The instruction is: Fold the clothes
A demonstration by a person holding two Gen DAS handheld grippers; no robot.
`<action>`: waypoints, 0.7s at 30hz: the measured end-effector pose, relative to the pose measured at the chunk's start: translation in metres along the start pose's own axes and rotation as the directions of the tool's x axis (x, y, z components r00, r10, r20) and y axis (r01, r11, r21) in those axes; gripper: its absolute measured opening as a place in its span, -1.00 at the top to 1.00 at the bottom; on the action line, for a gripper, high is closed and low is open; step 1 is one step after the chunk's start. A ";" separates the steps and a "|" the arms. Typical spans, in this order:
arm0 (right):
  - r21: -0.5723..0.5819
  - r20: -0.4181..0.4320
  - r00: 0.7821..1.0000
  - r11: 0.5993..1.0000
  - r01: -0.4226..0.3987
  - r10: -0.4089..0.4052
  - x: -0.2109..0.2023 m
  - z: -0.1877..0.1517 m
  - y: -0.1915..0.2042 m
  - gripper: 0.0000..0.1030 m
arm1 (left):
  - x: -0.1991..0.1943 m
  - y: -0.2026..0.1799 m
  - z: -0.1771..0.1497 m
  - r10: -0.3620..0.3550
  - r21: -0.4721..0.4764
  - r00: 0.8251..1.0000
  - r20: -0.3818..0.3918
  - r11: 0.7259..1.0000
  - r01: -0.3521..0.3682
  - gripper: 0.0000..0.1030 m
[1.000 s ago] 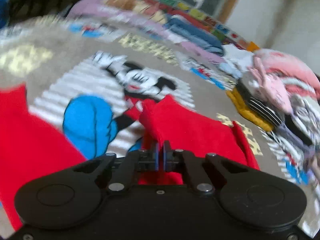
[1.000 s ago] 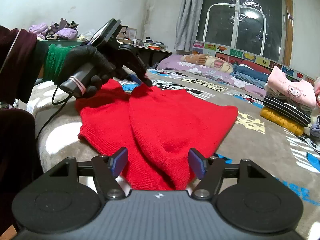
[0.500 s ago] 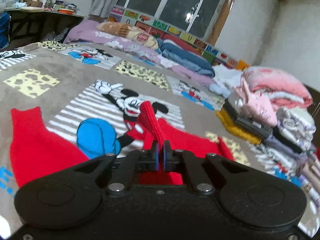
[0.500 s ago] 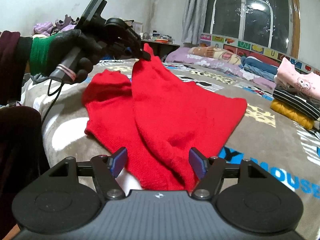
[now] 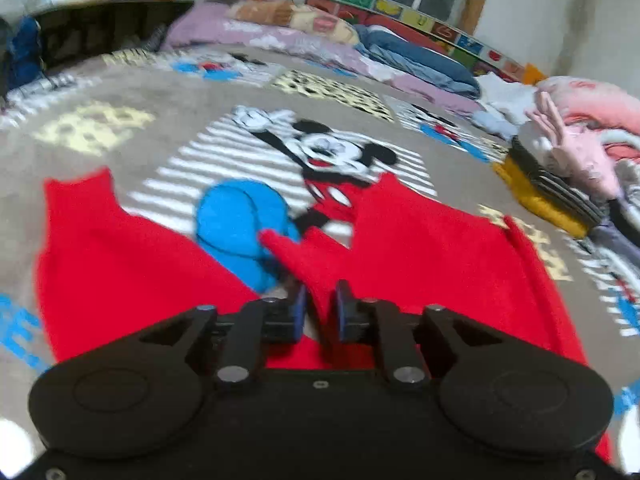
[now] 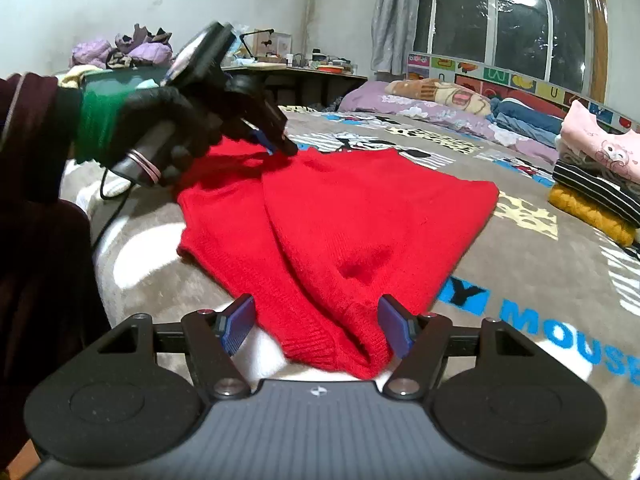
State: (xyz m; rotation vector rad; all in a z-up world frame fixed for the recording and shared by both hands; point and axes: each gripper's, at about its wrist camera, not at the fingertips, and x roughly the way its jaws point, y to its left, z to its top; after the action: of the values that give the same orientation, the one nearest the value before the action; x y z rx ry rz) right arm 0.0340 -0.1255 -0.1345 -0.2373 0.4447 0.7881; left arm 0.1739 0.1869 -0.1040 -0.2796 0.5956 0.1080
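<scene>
Our left gripper (image 5: pixel 318 308) stands narrowly parted with a fold of the red knit sweater (image 6: pixel 340 216) between its pads, low on the blanket (image 6: pixel 520 272). Our right gripper (image 6: pixel 316 330) gapes wide, and the ribbed hem lies directly ahead between its fingers. The sweater's long axis runs away from the right gripper toward the left. Soft, limp knit with doubled layers, so we judge the right is nearer the hem.

Red sweater (image 6: pixel 336 216) hem hidden behind hand-held gripper (image 6: pixel 316 330).

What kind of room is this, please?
Most likely a bedroom at home: a cartoon blanket covers a wide bed, pillows and bedding lie under a curtained window, and folded clothes are stacked beside.
</scene>
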 end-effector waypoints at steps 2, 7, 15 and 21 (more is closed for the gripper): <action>-0.004 0.015 1.000 1.000 -0.004 0.004 -0.004 0.002 0.000 -0.31 | -0.009 0.003 0.003 0.046 -0.024 0.998 0.042 0.999 -0.045 0.24; -0.004 0.055 0.998 1.000 0.017 -0.017 -0.006 0.003 -0.002 -0.31 | -0.030 -0.016 0.015 0.108 0.034 0.983 0.148 0.993 -0.114 0.24; -0.013 0.062 0.998 1.000 0.018 -0.017 0.007 0.005 0.004 -0.32 | 0.011 -0.092 0.039 -0.149 0.088 0.989 0.017 0.985 0.147 0.24; 0.026 0.046 0.999 1.000 -0.010 0.008 0.011 0.005 -0.002 -0.33 | 0.067 -0.154 0.048 -0.280 0.111 0.950 -0.138 0.949 0.296 0.24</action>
State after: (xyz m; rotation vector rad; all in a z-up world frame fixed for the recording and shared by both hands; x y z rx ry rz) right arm 0.0436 -0.1177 -0.1358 -0.1930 0.4131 0.7945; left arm 0.2830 0.0554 -0.0687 -0.2446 0.6726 -0.2316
